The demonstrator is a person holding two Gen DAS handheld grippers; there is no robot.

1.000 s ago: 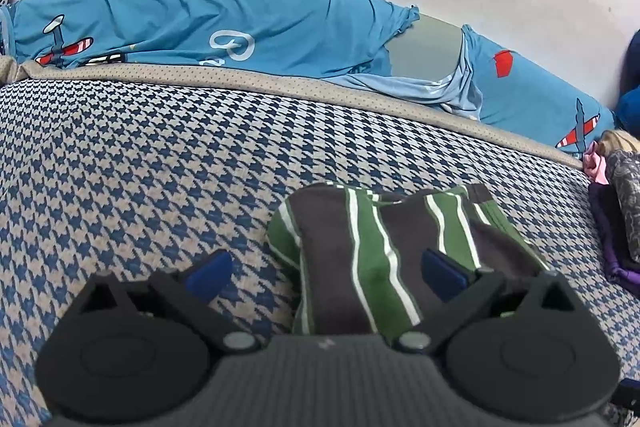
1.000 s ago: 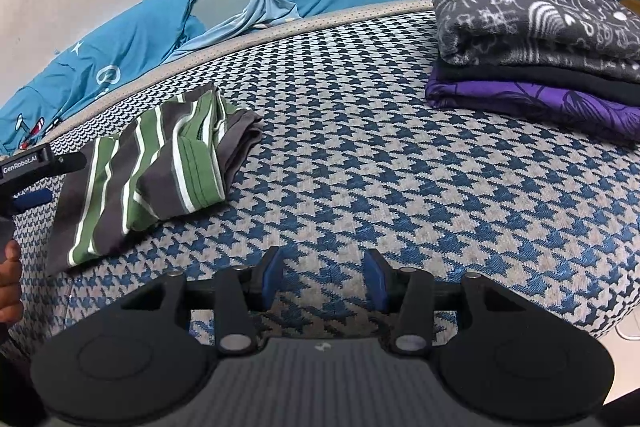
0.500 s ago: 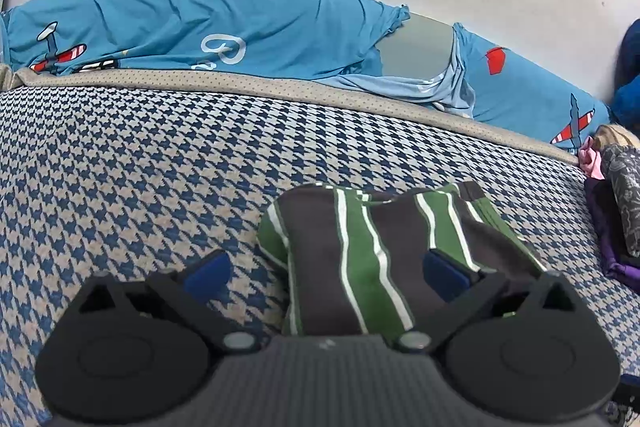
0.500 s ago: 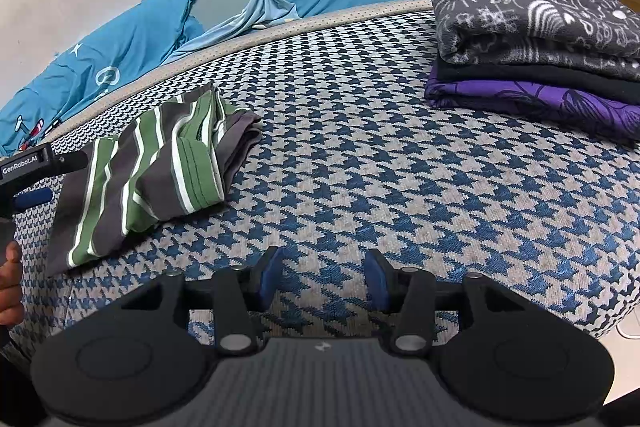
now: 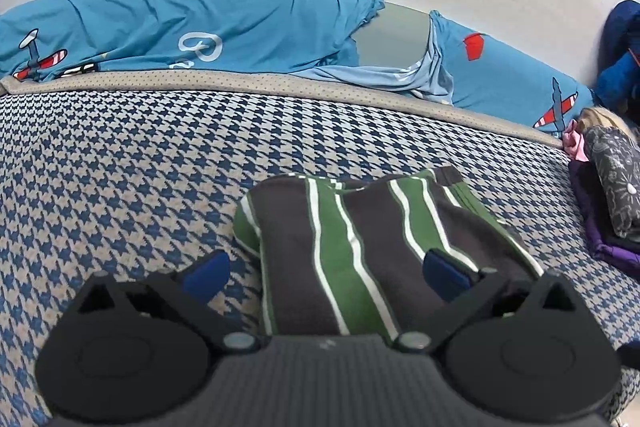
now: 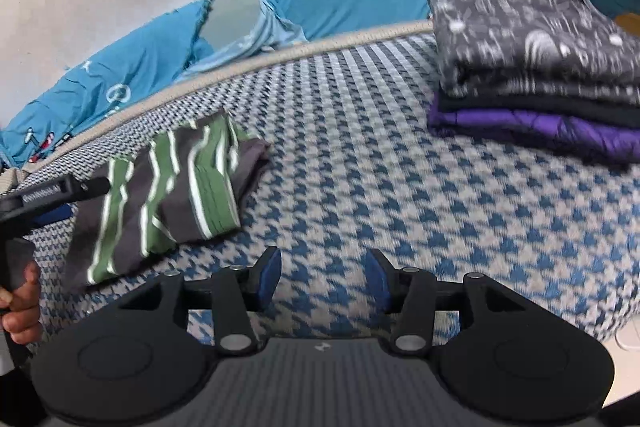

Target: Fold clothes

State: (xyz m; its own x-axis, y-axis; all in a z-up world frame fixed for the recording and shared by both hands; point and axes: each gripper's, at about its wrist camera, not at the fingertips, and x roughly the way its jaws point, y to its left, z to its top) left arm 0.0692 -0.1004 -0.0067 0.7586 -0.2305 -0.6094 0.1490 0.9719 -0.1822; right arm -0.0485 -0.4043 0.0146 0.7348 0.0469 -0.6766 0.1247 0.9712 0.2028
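Note:
A folded garment with grey, green and white stripes (image 5: 360, 251) lies on the houndstooth bed cover (image 5: 120, 179). My left gripper (image 5: 326, 273) hovers over its near end, jaws wide open, one blue pad (image 5: 446, 273) above the cloth and the other (image 5: 206, 273) over bare cover. In the right wrist view the same garment (image 6: 168, 191) lies at the left, with the left gripper's black finger (image 6: 56, 191) at its edge and a hand (image 6: 20, 311) below it. My right gripper (image 6: 322, 277) stands open over bare cover, nothing between its pads.
A stack of folded clothes (image 6: 532, 67), grey patterned on top, black and purple below, sits at the right of the bed. A blue sheet with aeroplane prints (image 5: 180, 27) is bunched along the far edge against the white wall. A dark blue bundle (image 5: 624, 51) lies far right.
The striped garment sits a little lower and more central between the left gripper's pads as the left view has tilted slightly. The right gripper's view has barely shifted.

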